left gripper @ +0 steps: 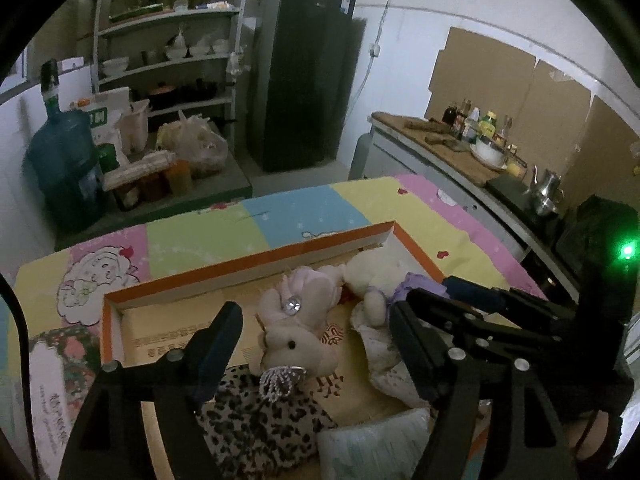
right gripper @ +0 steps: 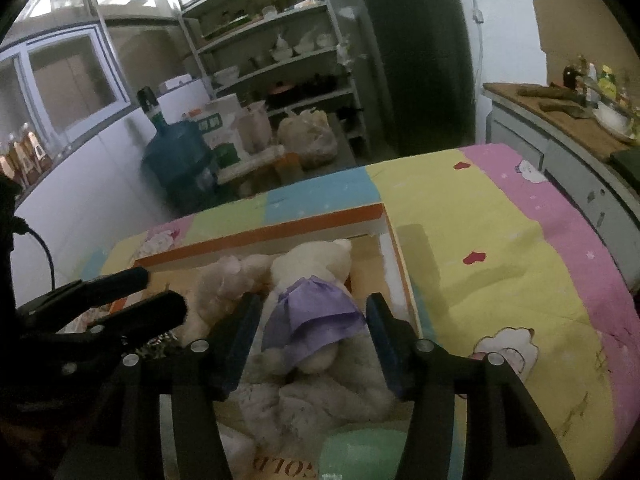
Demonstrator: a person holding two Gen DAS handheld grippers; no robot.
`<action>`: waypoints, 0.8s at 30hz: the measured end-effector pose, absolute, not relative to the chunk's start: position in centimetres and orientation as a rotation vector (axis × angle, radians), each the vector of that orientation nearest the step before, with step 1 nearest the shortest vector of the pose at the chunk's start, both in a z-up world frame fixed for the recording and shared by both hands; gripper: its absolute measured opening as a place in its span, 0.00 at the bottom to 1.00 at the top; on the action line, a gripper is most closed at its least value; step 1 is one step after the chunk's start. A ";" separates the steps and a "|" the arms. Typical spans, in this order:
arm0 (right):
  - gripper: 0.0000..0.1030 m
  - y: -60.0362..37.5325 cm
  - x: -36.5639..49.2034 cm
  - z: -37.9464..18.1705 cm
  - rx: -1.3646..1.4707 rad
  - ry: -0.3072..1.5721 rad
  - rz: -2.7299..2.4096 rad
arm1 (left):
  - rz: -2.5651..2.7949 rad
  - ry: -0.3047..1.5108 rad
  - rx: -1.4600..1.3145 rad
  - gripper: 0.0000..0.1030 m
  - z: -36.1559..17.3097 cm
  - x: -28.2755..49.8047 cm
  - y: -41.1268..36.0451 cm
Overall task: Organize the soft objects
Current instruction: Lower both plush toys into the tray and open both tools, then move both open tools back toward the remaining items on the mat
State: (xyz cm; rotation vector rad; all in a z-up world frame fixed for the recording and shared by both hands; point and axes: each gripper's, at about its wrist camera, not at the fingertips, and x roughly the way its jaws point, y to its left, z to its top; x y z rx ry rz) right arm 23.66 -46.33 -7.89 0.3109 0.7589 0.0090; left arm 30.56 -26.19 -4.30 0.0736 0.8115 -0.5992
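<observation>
two plush toys lie in the orange-rimmed box (left gripper: 248, 268) so they stay gathered: pink bunny (left gripper: 298, 336) between my left gripper (left gripper: 316, 332) tongs, spread clear of it; cream bear (right gripper: 312, 292) at 12 o'clock between my right gripper (right gripper: 314, 328) tongs, spread, not pinching

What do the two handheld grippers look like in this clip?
Both the left gripper and the right gripper are black, angular linkage frames with silver round bolts and dark blue pads inside the fingers. A green light glows on the right gripper's body, seen from the left wrist.
</observation>
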 end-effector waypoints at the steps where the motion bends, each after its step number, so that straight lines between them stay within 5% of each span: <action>1: 0.56 -46.3 23.4 -7.8 0.312 0.759 0.003 | -0.599 0.808 0.069 0.75 -4.1 30.4 -26.1; 4: 0.56 -46.2 22.7 -7.4 0.318 0.753 0.001 | -0.598 0.788 0.047 0.83 -3.5 29.6 -25.0; 24: 0.58 -40.7 17.9 -3.7 0.273 0.664 0.053 | -0.548 0.641 -0.021 0.85 0.3 24.0 -16.9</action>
